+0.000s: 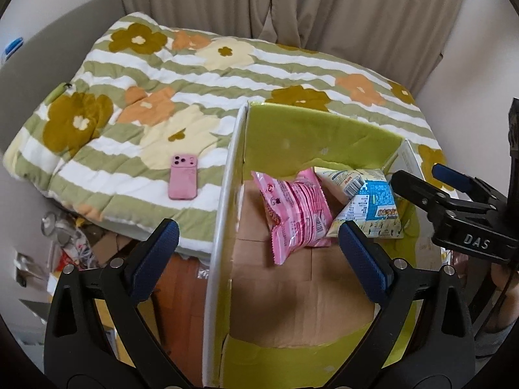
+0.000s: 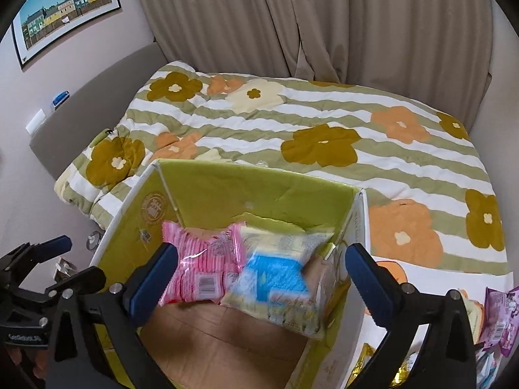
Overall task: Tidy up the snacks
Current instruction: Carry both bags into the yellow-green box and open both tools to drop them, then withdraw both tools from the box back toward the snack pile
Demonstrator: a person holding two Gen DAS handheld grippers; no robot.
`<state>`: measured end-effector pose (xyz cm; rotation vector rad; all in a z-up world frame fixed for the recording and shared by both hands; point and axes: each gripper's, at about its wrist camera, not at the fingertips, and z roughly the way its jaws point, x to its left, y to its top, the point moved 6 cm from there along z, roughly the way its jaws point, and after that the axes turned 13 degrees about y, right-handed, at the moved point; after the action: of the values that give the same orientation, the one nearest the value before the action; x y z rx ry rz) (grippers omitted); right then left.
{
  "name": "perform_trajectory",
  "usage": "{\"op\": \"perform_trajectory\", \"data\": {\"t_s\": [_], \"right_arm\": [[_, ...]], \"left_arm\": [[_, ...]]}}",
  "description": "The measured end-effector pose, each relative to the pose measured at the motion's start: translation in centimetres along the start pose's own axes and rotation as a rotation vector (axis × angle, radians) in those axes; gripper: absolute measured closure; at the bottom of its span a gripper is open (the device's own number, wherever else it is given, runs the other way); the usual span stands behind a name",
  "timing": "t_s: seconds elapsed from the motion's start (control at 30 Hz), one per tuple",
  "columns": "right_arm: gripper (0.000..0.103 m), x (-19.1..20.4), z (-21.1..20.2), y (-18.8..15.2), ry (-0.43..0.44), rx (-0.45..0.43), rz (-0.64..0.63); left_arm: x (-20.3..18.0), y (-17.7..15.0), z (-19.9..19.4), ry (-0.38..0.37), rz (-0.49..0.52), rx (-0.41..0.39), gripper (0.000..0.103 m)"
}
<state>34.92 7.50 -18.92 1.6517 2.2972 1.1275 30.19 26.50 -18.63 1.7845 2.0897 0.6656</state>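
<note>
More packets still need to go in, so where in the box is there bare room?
The near half of the cardboard box floor is free, from the pink snack packet to the near wall. The far right corner is crowded: the pink packet leans beside the yellow-and-blue snack packet. Outside, the quilt is bare beyond the pink phone.

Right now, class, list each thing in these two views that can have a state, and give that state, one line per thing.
Cardboard box: open at the top, standing against the bed.
Pink snack packet: sealed, lying inside the box.
Blue-and-yellow snack packet: sealed, inside the box, leaning beside the pink one.
Pink phone: face down on the quilt.
Left hand-held gripper: open, empty.
Right hand-held gripper: open, empty.
Curtains: drawn.
</note>
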Motion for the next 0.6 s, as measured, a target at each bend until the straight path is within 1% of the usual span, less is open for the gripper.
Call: {"op": "perform_trajectory", "data": {"t_s": [0.23, 0.3, 0.43, 0.6], "right_arm": [[0.0, 0.1, -1.3, -1.4, -0.044, 0.017, -0.001], [0.0, 0.3, -2.0, -1.2, -0.06, 0.001, 0.004], [0.0, 0.8, -3.7, -0.9, -0.058, -0.028, 0.015], [0.0, 1.3, -6.1, -1.1, -0.063, -0.057, 0.003]], "left_arm": [[-0.7, -0.5, 0.3, -0.047, 0.018, 0.0, 0.005], [-0.8, -0.4, 0.0, -0.048, 0.029, -0.009, 0.005], [-0.7, 0.0, -1.5, -0.038, 0.036, -0.04, 0.005], [-1.1, -0.3, -4.3, -0.025, 0.031, -0.082, 0.005]]}}
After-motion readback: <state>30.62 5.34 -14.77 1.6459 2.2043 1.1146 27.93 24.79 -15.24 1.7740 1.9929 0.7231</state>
